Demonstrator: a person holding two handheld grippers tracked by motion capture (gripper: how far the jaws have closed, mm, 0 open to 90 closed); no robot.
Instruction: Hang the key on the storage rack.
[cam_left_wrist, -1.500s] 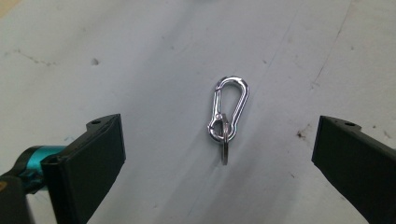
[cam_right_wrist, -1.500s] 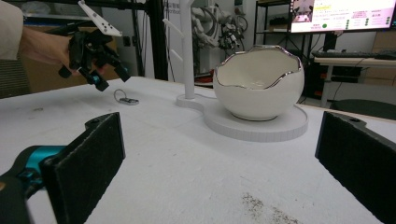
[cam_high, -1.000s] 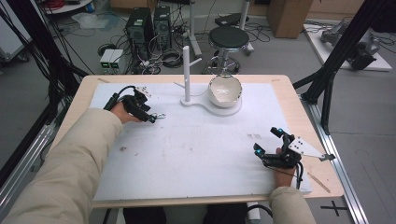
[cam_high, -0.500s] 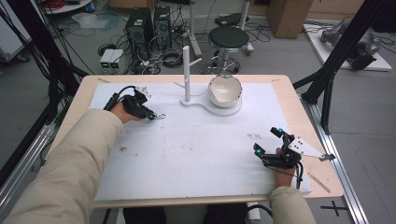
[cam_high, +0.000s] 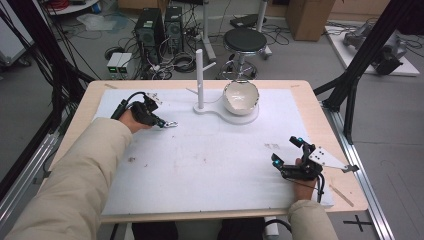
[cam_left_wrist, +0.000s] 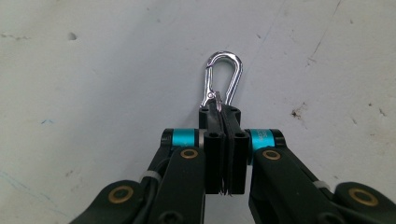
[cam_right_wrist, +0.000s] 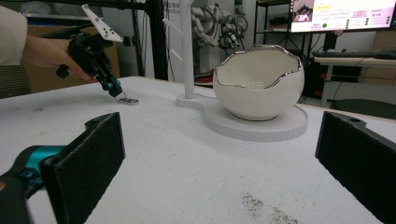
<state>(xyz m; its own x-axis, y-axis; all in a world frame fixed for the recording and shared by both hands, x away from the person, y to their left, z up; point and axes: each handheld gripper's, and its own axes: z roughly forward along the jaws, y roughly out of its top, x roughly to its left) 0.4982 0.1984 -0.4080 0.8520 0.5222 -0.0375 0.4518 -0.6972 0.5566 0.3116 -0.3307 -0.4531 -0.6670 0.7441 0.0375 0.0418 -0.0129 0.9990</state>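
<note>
A small silver carabiner (cam_left_wrist: 223, 77) lies against the white mat, its lower end pinched between the closed jaws of my left gripper (cam_left_wrist: 223, 112). From above, that left gripper (cam_high: 162, 123) sits at the mat's far left with the carabiner (cam_high: 171, 124) at its tip. The right gripper view shows the same carabiner (cam_right_wrist: 127, 100) resting on the mat under the left gripper (cam_right_wrist: 112, 88). My right gripper (cam_high: 287, 152) rests near the table's front right, jaws wide apart with nothing between the pads (cam_right_wrist: 88, 161).
A white egg-shaped bowl (cam_high: 240, 97) with a jagged silver rim stands on a white base (cam_high: 248, 118) at the back centre, beside a white post with pegs (cam_high: 199, 75). The white mat (cam_high: 210, 155) covers the wooden table. A stool and computers stand on the floor beyond.
</note>
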